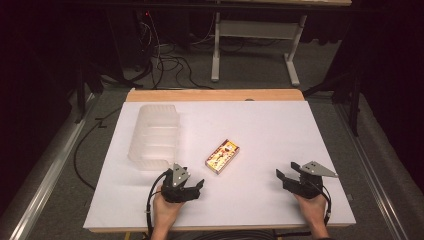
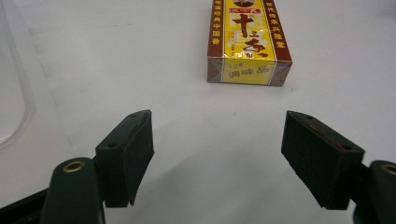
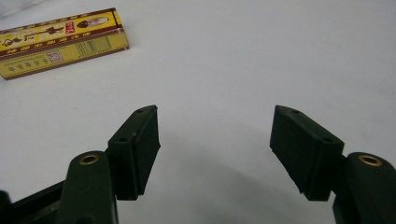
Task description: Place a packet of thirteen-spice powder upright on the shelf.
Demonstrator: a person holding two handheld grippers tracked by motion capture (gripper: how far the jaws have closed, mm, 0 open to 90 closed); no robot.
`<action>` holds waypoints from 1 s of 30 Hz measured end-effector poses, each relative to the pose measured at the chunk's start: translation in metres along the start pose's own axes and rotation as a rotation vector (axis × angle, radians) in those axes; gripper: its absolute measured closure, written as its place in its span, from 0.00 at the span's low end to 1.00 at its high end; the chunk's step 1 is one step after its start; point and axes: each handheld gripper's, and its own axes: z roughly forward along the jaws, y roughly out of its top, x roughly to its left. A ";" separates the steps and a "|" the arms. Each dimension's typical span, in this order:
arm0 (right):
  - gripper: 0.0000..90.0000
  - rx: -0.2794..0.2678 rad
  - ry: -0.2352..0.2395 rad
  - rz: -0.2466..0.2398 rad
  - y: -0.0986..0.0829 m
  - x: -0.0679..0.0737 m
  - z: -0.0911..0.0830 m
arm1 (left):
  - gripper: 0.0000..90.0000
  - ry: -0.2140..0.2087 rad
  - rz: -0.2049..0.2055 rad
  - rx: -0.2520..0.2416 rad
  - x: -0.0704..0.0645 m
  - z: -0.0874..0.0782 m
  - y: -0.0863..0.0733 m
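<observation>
A white-topped bench [image 1: 260, 130] is seen from above, with a person's two forearms entering from the six o'clock edge. Each hand holds a black two-jaw gripper resting low over the white surface.

The left gripper [image 1: 191, 184] sits at about seven o'clock on the bench. Its jaws are spread wide apart with nothing between them. In the left gripper view the gripper [image 2: 217, 154] faces a small yellow and red-brown box [image 2: 249, 42] printed with Chinese characters; the box lies flat at twelve o'clock, slightly toward one o'clock, near the jaws but clear of them, its short end turned toward the camera.

From above, the box [image 1: 223, 156] lies near the middle of the bench, tilted so its long side runs from seven o'clock to one o'clock. It lies just beyond the left gripper, at its one o'clock.

The right gripper [image 1: 288, 172] sits at about five o'clock on the bench, well apart from the box. Its jaws are also spread wide and empty. In the right gripper view the gripper [image 3: 215, 140] has the box [image 3: 60, 41] at ten o'clock, its long side showing a barcode.

A clear plastic container [image 1: 155, 135] rests at about nine o'clock on the bench, just beyond the left gripper and beside the box without touching it. Its rounded edge [image 2: 16, 93] appears at nine o'clock in the left gripper view.
</observation>
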 end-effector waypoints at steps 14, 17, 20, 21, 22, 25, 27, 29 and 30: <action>0.37 0.020 -0.004 -0.010 0.001 0.001 0.002 | 0.29 -0.005 0.005 0.010 0.000 0.001 0.000; 0.37 0.022 -0.004 -0.010 0.001 0.000 0.002 | 0.29 -0.017 0.012 0.016 0.000 0.001 0.001; 0.37 0.018 -0.001 -0.011 0.001 0.001 0.002 | 0.30 -0.014 0.014 0.018 0.000 0.002 0.001; 0.37 0.009 -0.001 -0.025 0.000 0.003 0.001 | 0.30 -0.003 0.007 0.039 -0.001 0.004 0.002; 0.37 0.009 -0.001 -0.030 0.000 0.003 0.001 | 0.30 0.003 0.010 0.053 -0.001 0.004 0.002; 0.37 0.018 0.001 -0.025 0.001 0.003 0.001 | 0.29 0.009 0.014 0.057 -0.002 0.005 0.003; 0.37 0.012 0.002 -0.027 0.000 0.003 0.001 | 0.29 0.010 0.022 0.051 -0.002 0.004 0.003; 0.37 0.006 0.000 -0.024 0.000 0.003 0.000 | 0.29 0.007 0.015 0.045 -0.002 0.004 0.003; 0.37 0.004 0.000 -0.026 0.000 0.002 0.000 | 0.29 0.002 0.008 0.042 -0.002 0.004 0.003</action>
